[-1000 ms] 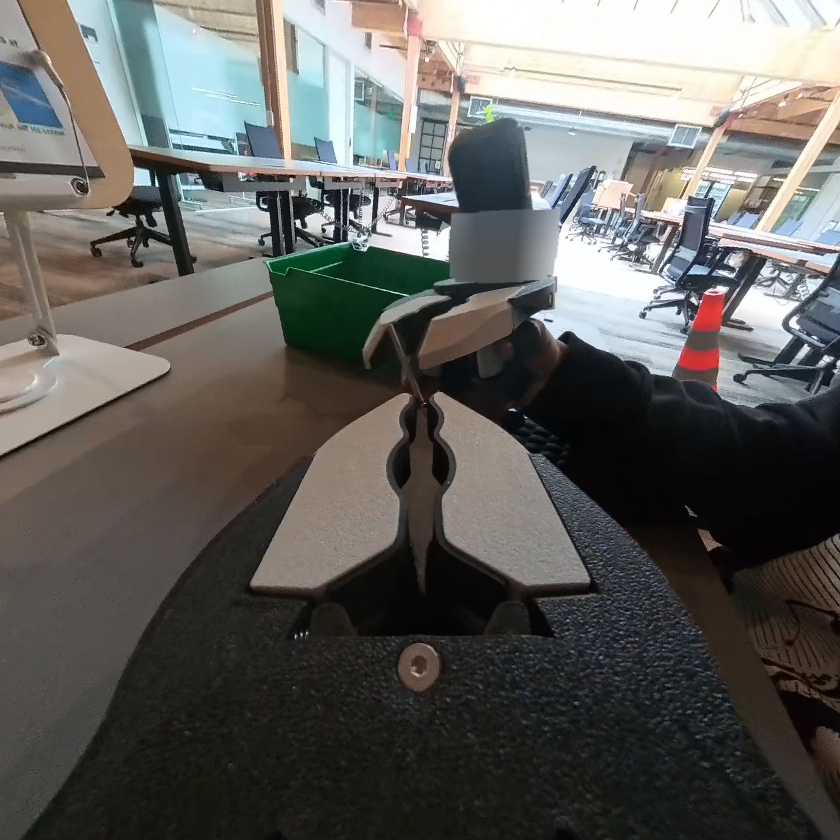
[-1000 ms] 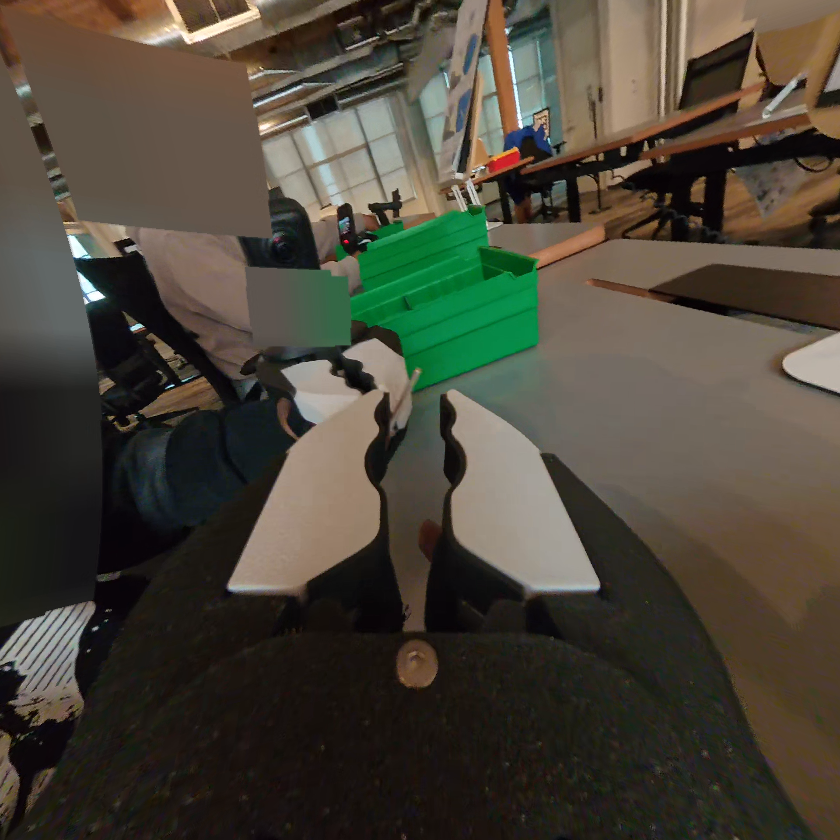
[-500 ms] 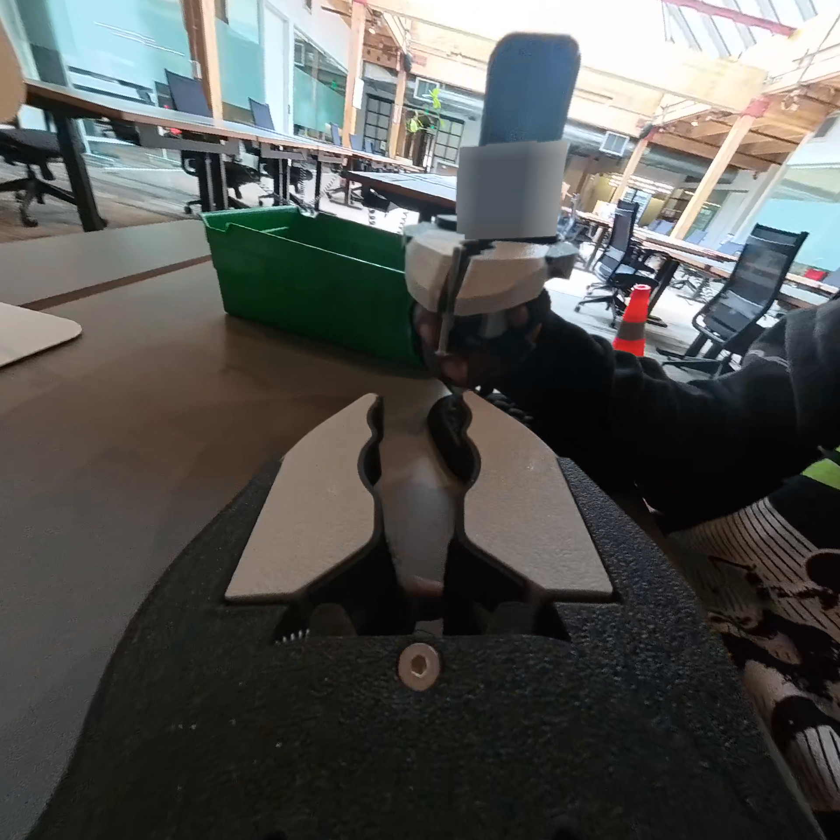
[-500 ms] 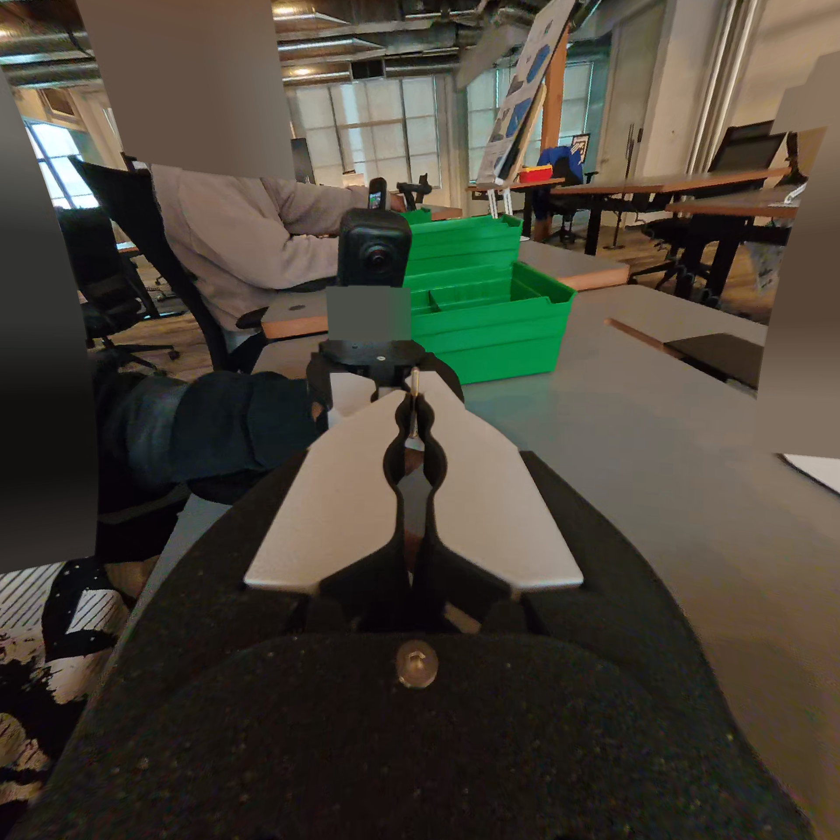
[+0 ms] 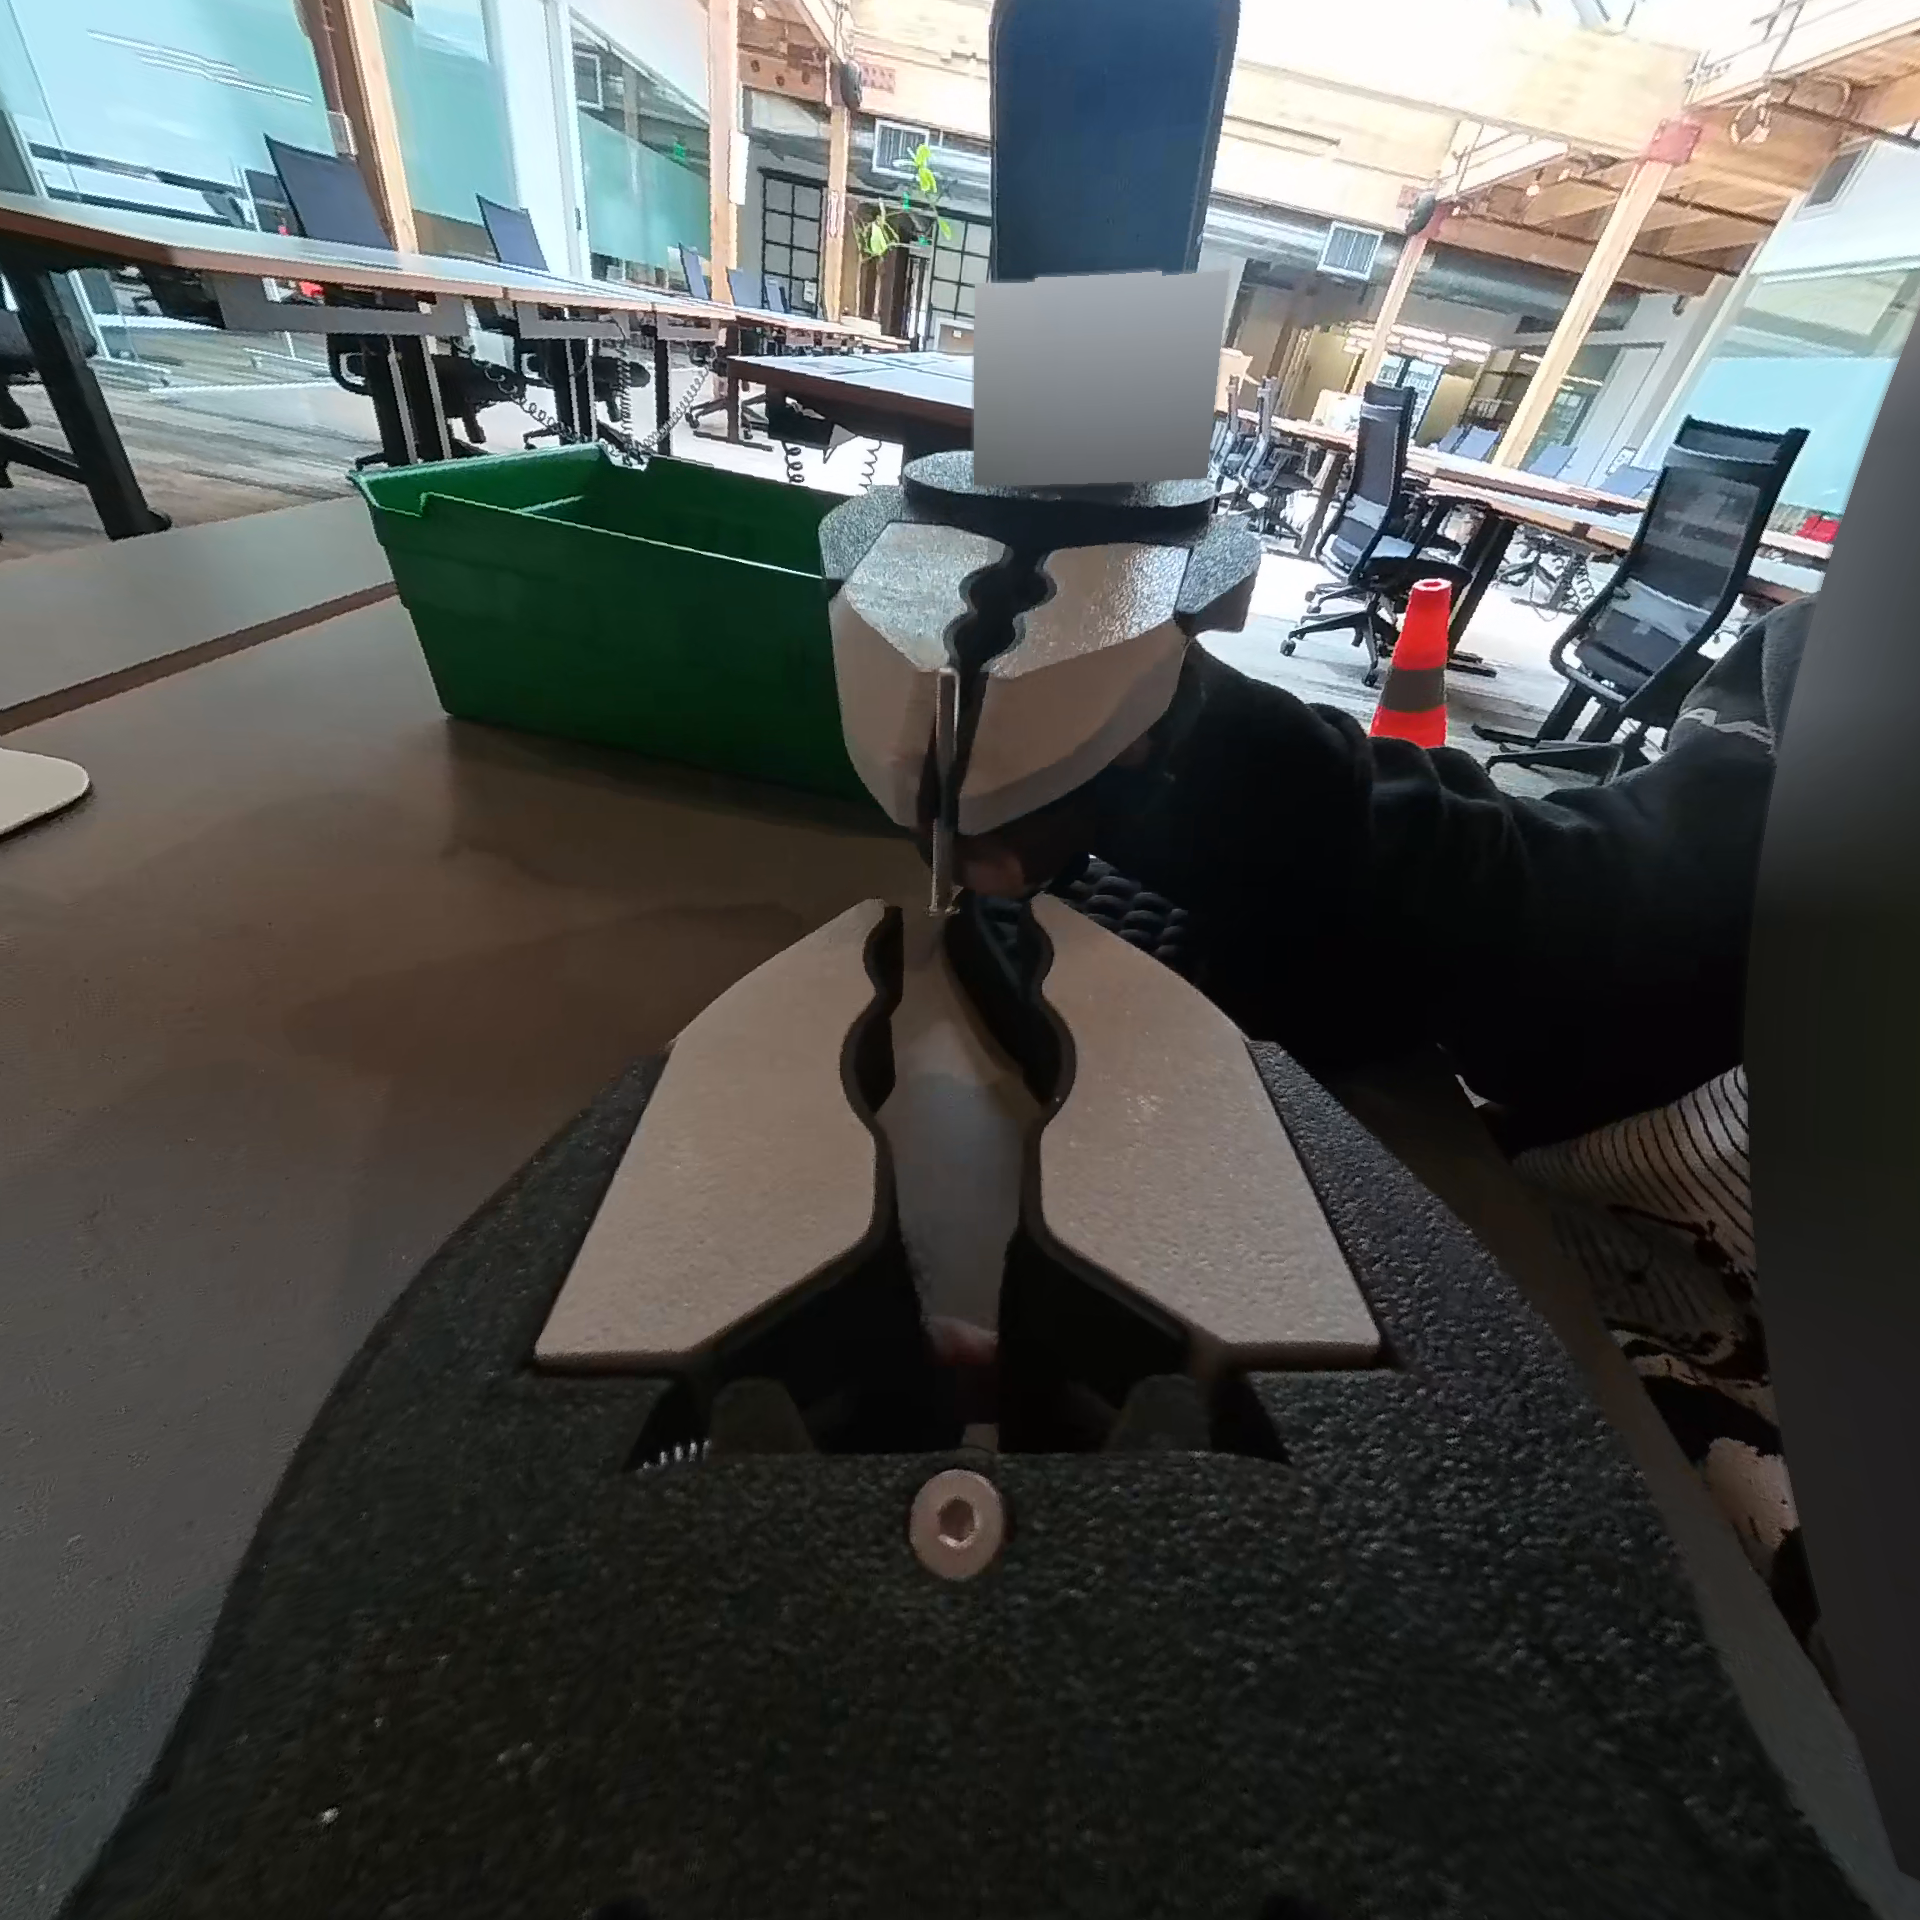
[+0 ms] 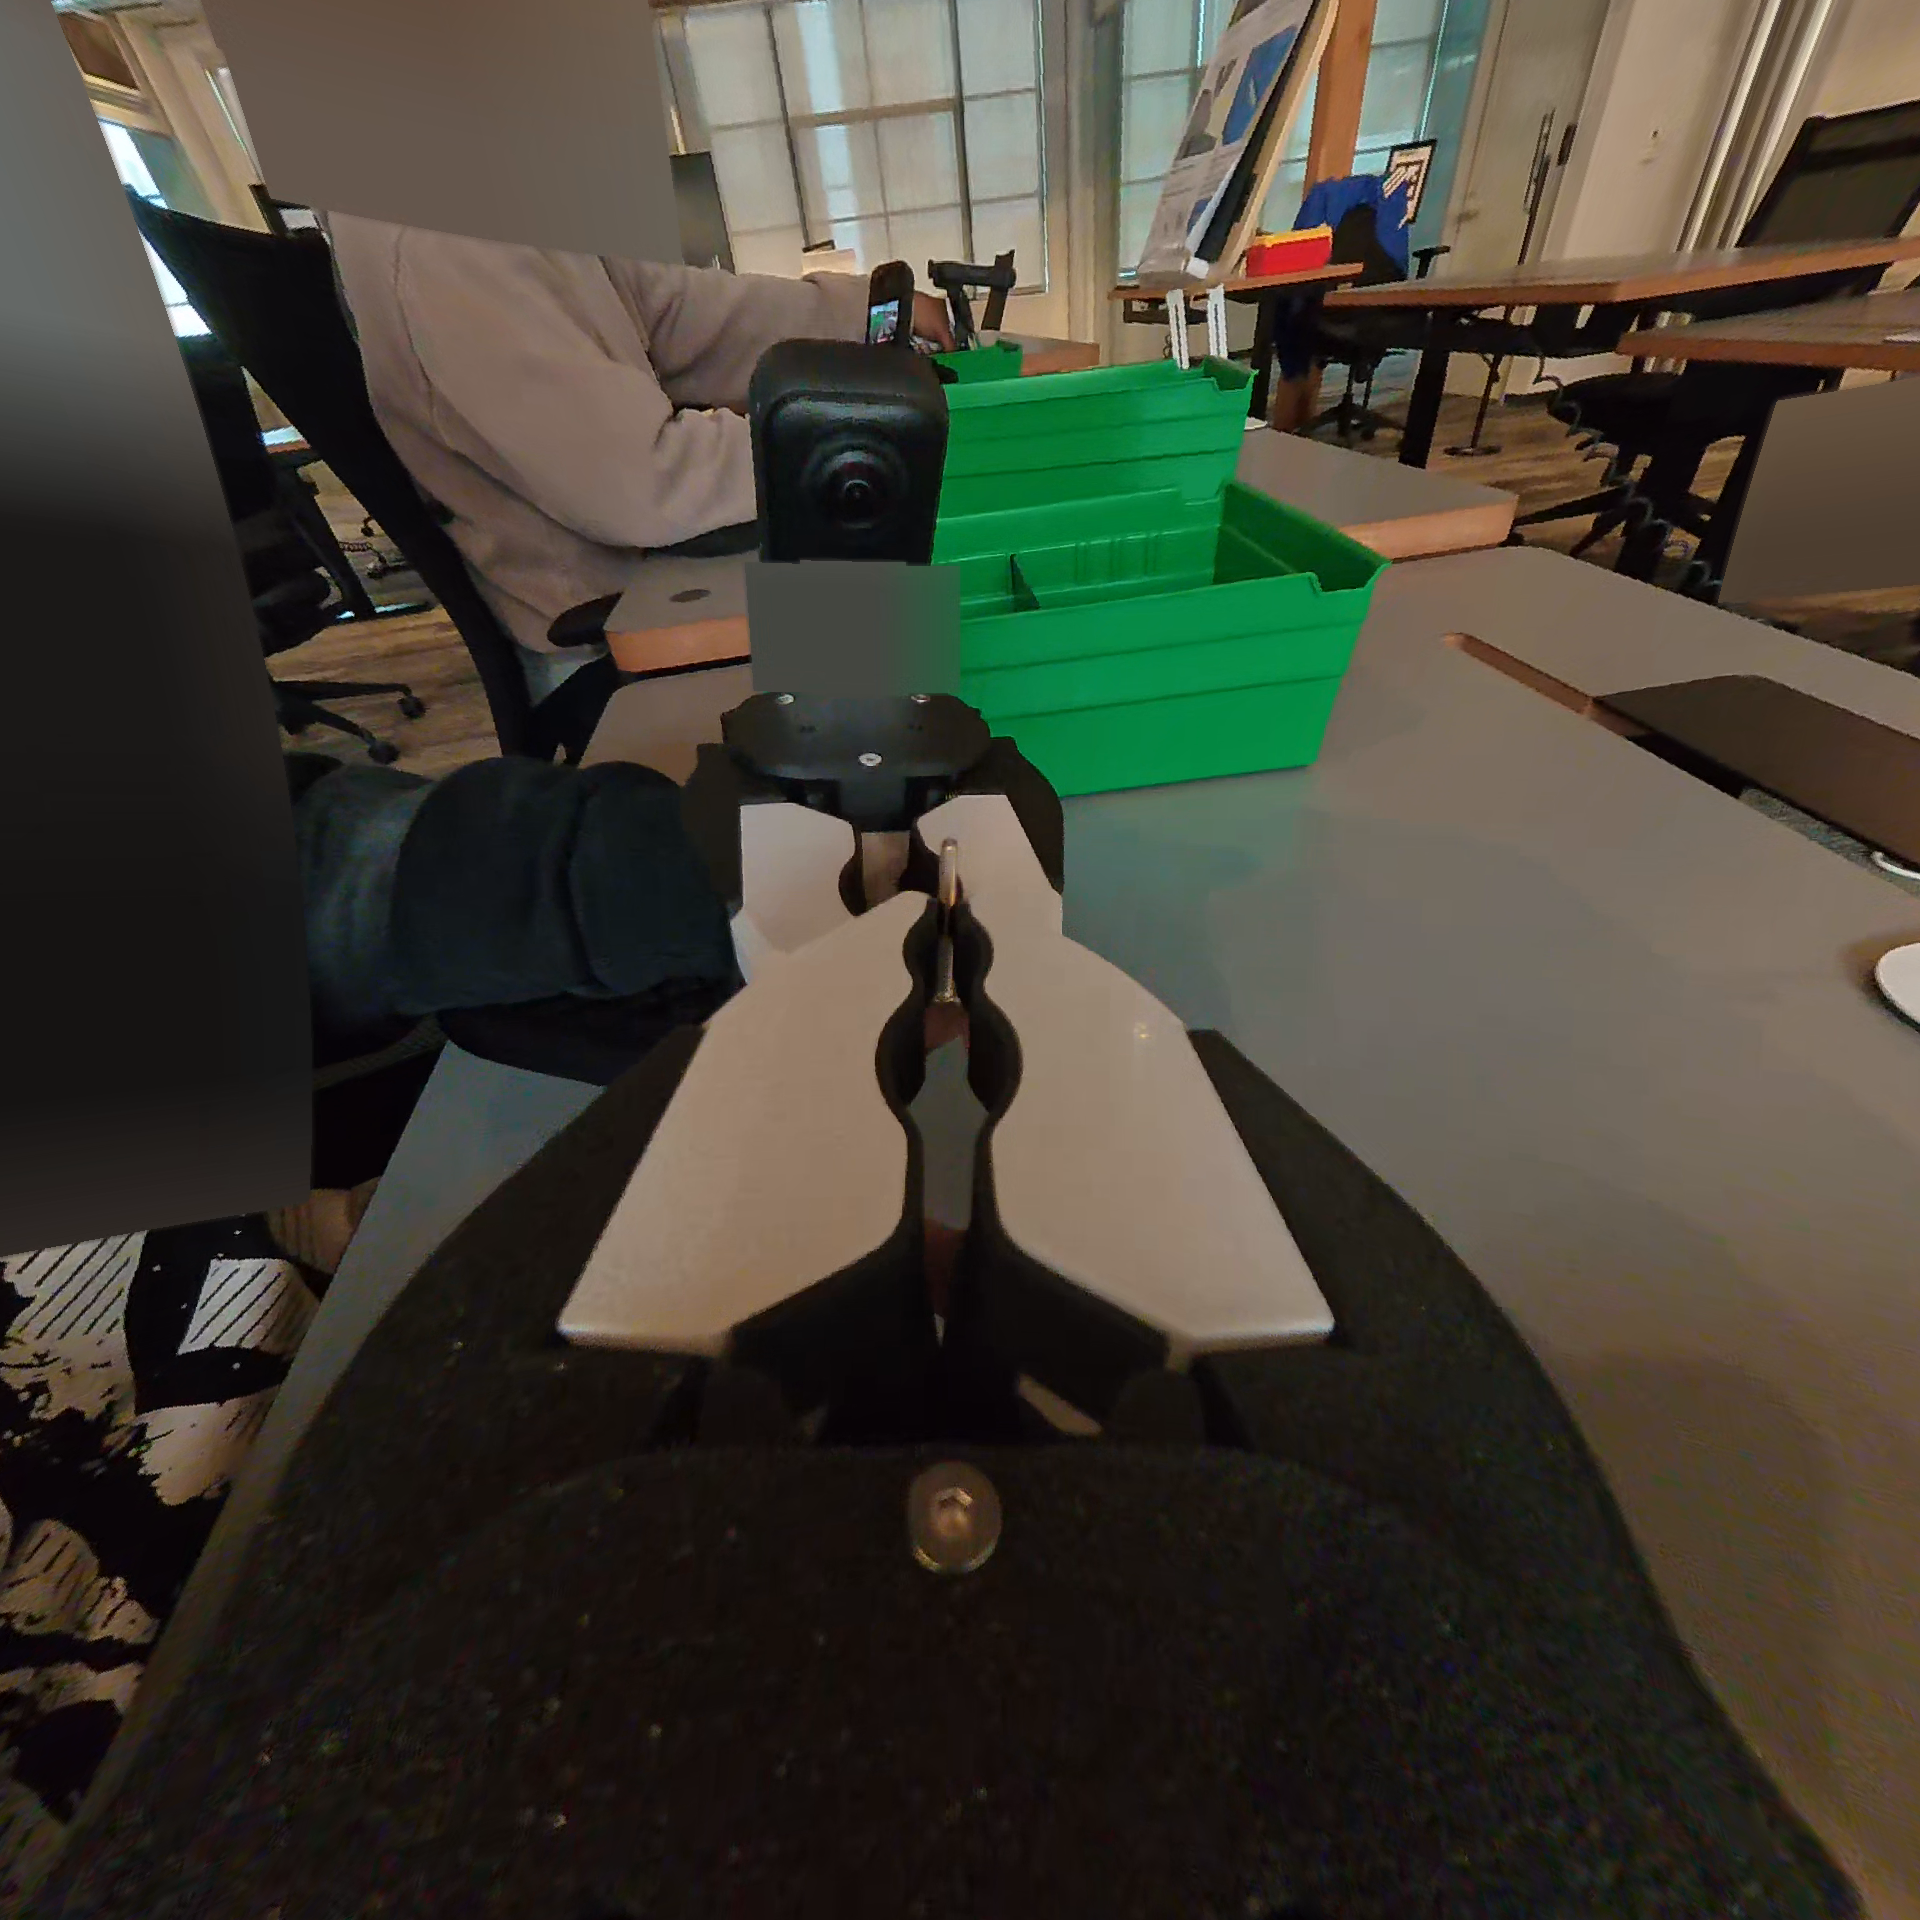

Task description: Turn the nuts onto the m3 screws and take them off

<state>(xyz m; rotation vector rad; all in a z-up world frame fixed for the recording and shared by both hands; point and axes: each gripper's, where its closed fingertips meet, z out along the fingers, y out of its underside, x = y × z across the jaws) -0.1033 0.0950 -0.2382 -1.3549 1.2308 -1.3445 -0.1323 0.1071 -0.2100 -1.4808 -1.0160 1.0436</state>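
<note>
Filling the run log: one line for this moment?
right hand-held gripper: shut on screw | left hand-held gripper: open at screw tip | bin: behind

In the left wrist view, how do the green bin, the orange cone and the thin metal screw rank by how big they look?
1. Green bin, largest by far.
2. Orange cone; it stands farther off, so its true size is unsure.
3. Screw, a thin sliver.

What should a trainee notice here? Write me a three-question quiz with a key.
1. True or false: the left tool has its fingers clamped together.
2. Which one grips the silver screw? A: left tool. B: right tool. C: neither.
3. Fill in: the bin beyond the tools is coloured ___.
Key: 1 false, its fingers stand apart; 2 B; 3 green.
</note>
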